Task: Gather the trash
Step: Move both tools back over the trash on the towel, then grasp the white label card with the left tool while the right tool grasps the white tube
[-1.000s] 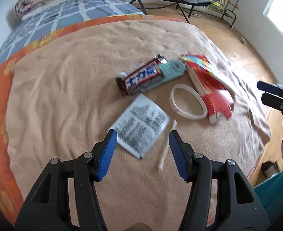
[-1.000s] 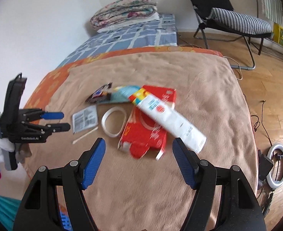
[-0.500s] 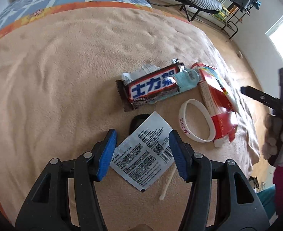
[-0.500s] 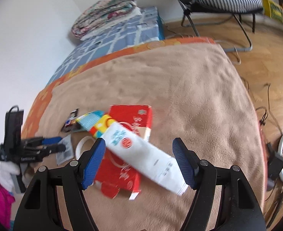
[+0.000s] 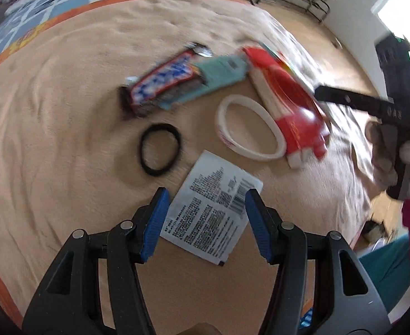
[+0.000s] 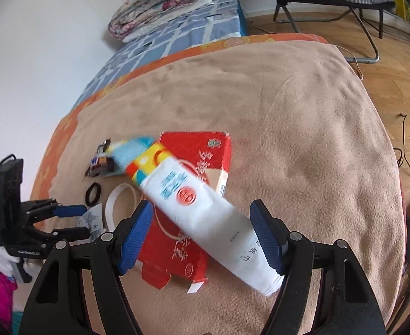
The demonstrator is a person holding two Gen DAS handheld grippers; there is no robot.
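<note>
On the bed's tan blanket [image 6: 302, 117] I count seven trash items: one printed sachet [image 5: 213, 217], barcode legible, between my left tool [image 5: 205, 217], released, its jaws having just widened; one hair tie [image 5: 160, 149]; one white band [image 5: 249, 128]; one candy wrapper [image 5: 163, 81]; one teal packet [image 5: 221, 75]; one red carton [image 6: 199, 150]; one white pack [image 6: 205, 212], Chinese print, under my right tool [image 6: 202, 237], released.

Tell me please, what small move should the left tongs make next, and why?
Probably lower a little more and close. The left tongs are open, their jaws have just been widening, and the white printed packet lies flat on the tan blanket between the blue pads, which do not press it yet.
</note>
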